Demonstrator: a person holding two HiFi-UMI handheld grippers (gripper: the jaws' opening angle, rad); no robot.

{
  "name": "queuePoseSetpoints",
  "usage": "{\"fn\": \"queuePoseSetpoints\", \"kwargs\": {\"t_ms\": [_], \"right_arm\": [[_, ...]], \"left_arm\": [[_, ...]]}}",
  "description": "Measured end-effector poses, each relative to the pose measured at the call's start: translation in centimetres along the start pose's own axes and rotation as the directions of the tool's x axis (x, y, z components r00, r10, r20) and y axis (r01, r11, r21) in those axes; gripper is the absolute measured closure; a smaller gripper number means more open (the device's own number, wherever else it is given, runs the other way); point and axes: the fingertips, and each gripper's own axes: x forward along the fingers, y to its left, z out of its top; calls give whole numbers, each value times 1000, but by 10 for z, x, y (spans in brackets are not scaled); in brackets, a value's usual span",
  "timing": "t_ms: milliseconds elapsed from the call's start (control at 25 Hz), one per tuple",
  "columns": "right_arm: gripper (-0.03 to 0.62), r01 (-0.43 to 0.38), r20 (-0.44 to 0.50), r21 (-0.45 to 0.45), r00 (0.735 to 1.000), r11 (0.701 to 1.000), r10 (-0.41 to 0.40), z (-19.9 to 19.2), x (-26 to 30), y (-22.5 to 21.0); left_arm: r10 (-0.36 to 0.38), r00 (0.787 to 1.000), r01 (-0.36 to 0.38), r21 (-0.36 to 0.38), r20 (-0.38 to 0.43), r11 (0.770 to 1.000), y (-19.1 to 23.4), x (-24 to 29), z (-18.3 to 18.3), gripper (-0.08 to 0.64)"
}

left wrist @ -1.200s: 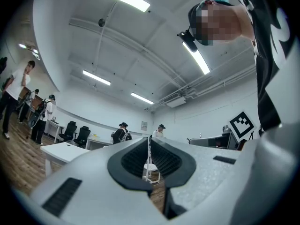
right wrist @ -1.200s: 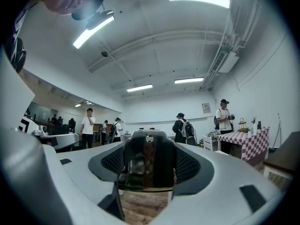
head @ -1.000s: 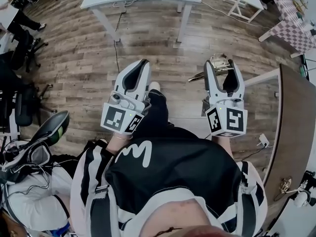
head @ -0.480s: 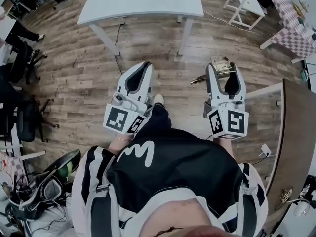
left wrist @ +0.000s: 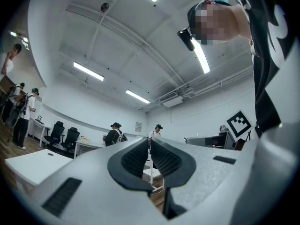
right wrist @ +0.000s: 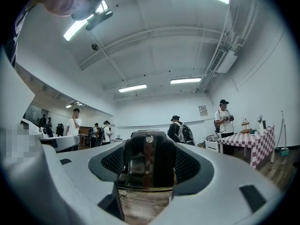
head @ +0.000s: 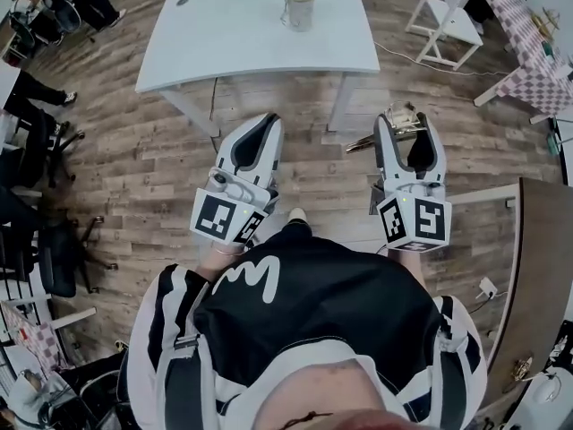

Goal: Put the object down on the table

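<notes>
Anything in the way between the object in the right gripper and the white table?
Nothing visible: only floor separates the object in the right gripper from the table; a jar stands near its far edge.

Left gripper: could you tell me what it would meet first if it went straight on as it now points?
Probably the white chair, seen in the narrow gap of the left gripper; nothing nearer shows, though depth is unclear.

Left gripper (head: 258,125) held ahead of torso, jaws seemingly closed and empty, right gripper (head: 405,125) alongside, clamping a dark object (right wrist: 146,165)
</notes>
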Motion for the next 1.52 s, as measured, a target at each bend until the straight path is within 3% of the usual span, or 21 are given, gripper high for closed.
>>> {"fn": "queuePoseSetpoints", "kwargs": {"t_ms": [480,880,1080,1520], "right_arm": [[296,21,-33,15,999,1000,-20,-24,73,11],[296,-24,-48,-29,999,999,23,-31,105,32],[296,-16,-88,-7,996,1000,16,-41,110,18],[296,-28,-56,-10,998,1000,28,-46,171,-10]], "left_arm": [[-8,1000,7,-41,-31,999,68,35,-23,538],[22,999,-23,-45,-27,999,102,41,-24,538],[11,999,-13,-50,-39,999,103,56,-33,538],[18,999,-19,-35,-33,999,135,112,-50,538]]}}
